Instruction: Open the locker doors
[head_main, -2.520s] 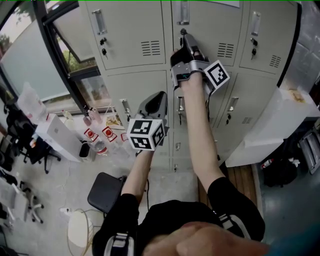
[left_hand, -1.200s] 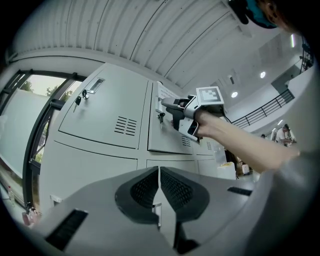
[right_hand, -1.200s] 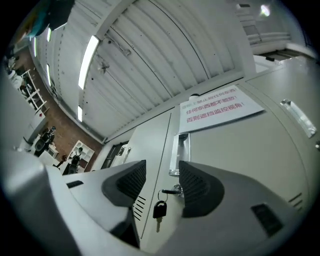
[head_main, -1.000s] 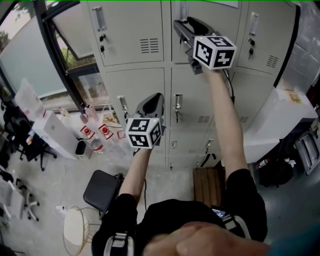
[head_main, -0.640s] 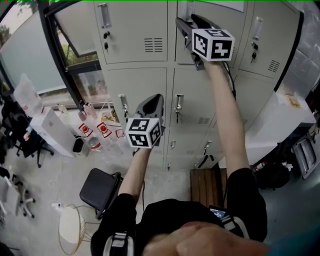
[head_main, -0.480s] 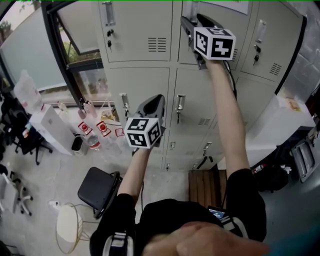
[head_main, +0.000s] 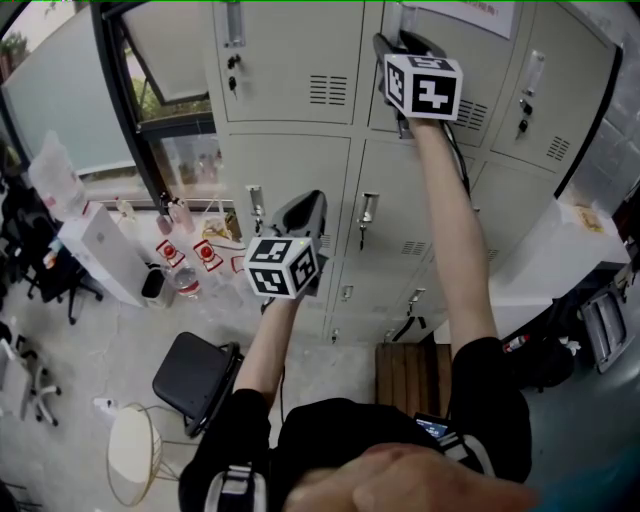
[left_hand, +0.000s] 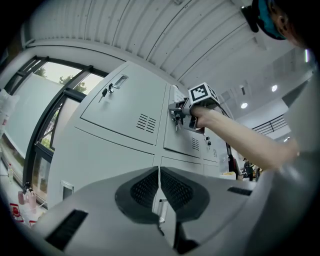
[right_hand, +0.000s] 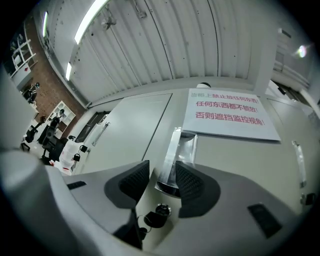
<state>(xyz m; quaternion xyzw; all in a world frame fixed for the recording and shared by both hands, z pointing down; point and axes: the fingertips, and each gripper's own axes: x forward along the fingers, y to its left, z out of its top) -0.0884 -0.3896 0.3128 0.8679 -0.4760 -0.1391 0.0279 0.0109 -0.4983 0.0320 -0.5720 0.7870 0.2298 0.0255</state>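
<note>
Head view: the right gripper (head_main: 395, 50) is raised to the top row of the lockers (head_main: 290, 150), its tips at the left edge of the top middle door (head_main: 480, 80). The left gripper (head_main: 306, 205) hangs a row lower, between the handles of two middle-row doors and touching neither. Every door in sight looks closed. The right hand is plainly the nearer to the top door, and its own body hides the handle there.

Left gripper view: the left gripper (left_hand: 159, 187) has its pads pressed together with nothing between them. Beyond, the right gripper (left_hand: 179, 112) meets the top middle door near its left edge. This sideways look shows both at once, though too small to read the grip.

Right gripper view: the detail missing elsewhere. The metal handle (right_hand: 181, 150) runs lengthwise up the door, straight ahead of the right gripper (right_hand: 162, 182), with a key (right_hand: 156, 218) in the lock just below and a printed notice (right_hand: 227, 115) above. The jaws stand apart on either side of the handle's lower end and have just been closing. The pads do not visibly press it yet. The pull likely depends on keeping that straddle across the handle's upright length.
</note>
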